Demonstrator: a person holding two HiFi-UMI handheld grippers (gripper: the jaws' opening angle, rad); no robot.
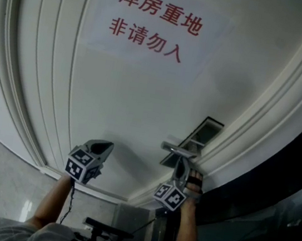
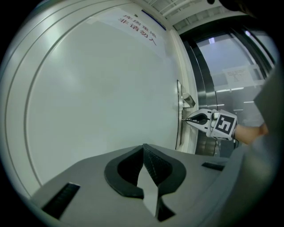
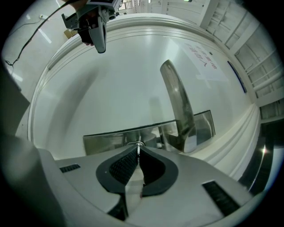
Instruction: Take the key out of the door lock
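1. The task is at its grasp stage. The right gripper (image 3: pixel 138 155) has its jaws pressed together on the thin metal key (image 3: pixel 138 144), which is seated in the lock plate (image 3: pixel 111 138) near the door's latch edge. The key is not yet out.
2. What appears to be left is drawing the key straight back out of the cylinder and clear of the plate.
3. The left gripper (image 2: pixel 143 150) takes no part. Its jaws are closed on nothing, and it hangs off the door (image 1: pixel 115 95), well apart from the lock and toward the door's middle.
4. The lock plate is a long rectangle of brushed, mirror-like steel, and the lever handle (image 3: pixel 177 102) above it is a smooth, rounded metal bar.
5. The door face is a flat, matt off-white, framed by raised ribbed mouldings. A pale paper sign (image 1: pixel 154 25) with red characters is stuck flat near its upper edge.
6. The jaw pads are dark and finely ridged, likely rubbery, which should hold the slim key blade-on.
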